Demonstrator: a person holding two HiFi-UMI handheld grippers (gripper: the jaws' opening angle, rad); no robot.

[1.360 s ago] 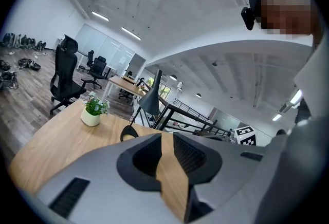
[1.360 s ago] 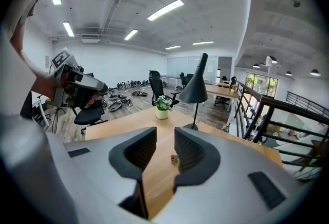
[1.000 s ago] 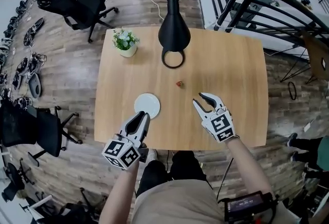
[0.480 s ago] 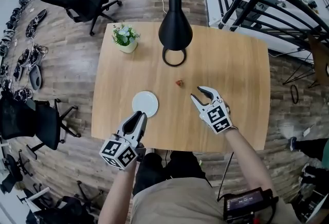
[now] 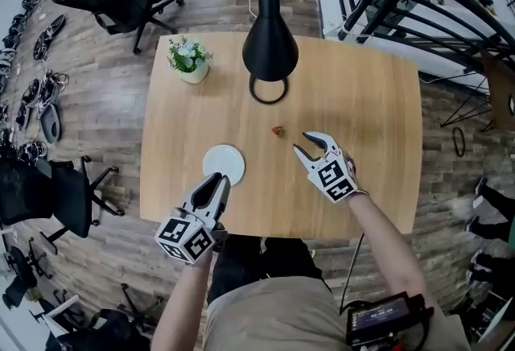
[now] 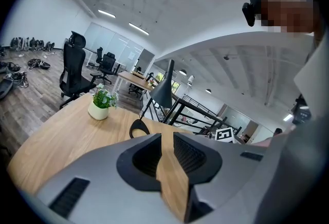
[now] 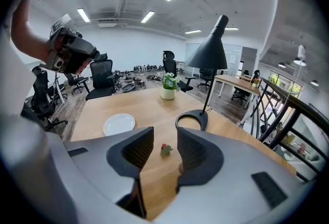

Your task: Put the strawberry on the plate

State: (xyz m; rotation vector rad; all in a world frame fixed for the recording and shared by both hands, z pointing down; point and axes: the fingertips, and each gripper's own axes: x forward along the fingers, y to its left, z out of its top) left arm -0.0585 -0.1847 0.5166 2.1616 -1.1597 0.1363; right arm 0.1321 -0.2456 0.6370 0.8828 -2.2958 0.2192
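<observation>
On the table (image 5: 370, 100), strawberry (image 5: 278, 130) lies outside the plate (image 5: 223, 164).

**Grey claws, marker cubes, khaki top**

Two claws of pale grey plastic are carried. The left claw (image 5: 216, 179) and the right claw (image 5: 302, 143) are built alike, with curved jaws that taper to the tips. The inner faces of the jaws are lined with black ribbed pads (image 7: 140, 150). Behind each claw a white cube printed with black square markers is mounted: the left cube (image 5: 187, 238) and the right cube (image 5: 331, 178). A khaki top (image 5: 273, 313) and dark trousers (image 5: 256, 257) are worn. A black box (image 5: 385, 317) with a lit screen is seen at the right hip, and a thin dark cable (image 5: 355, 261) is seen just above it.
</observation>
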